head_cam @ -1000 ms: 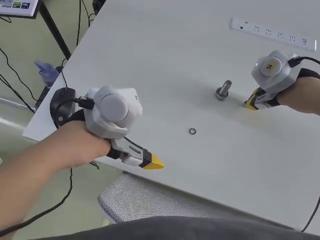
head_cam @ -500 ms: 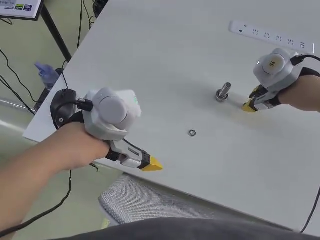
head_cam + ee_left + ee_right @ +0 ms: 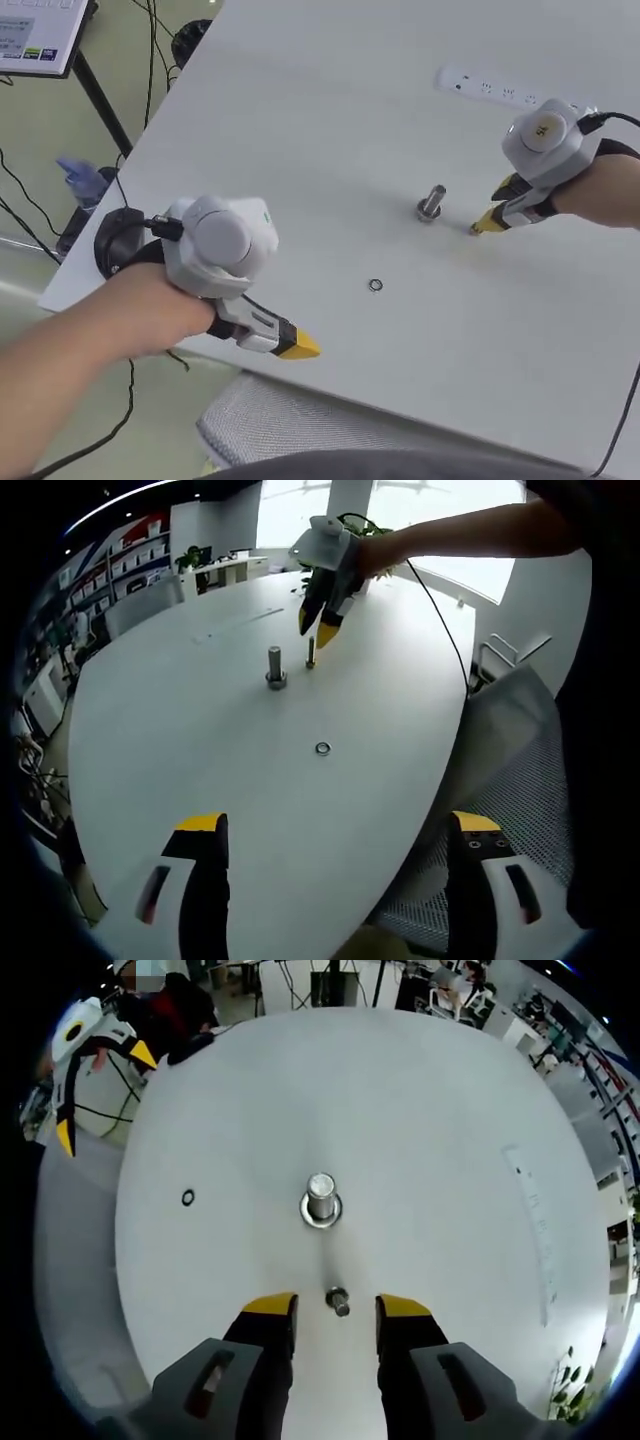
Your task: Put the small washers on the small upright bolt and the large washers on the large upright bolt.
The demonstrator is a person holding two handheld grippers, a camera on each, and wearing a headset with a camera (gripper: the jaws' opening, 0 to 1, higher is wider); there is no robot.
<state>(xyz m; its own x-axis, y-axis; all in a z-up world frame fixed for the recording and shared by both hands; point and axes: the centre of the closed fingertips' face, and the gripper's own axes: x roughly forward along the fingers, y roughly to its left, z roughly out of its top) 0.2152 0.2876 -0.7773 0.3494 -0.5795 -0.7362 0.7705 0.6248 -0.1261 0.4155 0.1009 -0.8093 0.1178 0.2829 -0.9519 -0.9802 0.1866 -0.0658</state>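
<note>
One loose washer lies flat on the white table, between the large bolt and the table edge nearest the person. I cannot tell if it is a small or a large one. The large bolt stands up nearer the middle of the table. The small bolt stands just beside it.

The right gripper has its jaws a little apart, with the small bolt between the tips. They hold nothing. The left gripper hangs over the near edge with its jaws wide and empty.

The small bolt could tip over if the right jaws bump it sideways. The washer is thin and flat, so the jaws could push it along and off the near edge.
</note>
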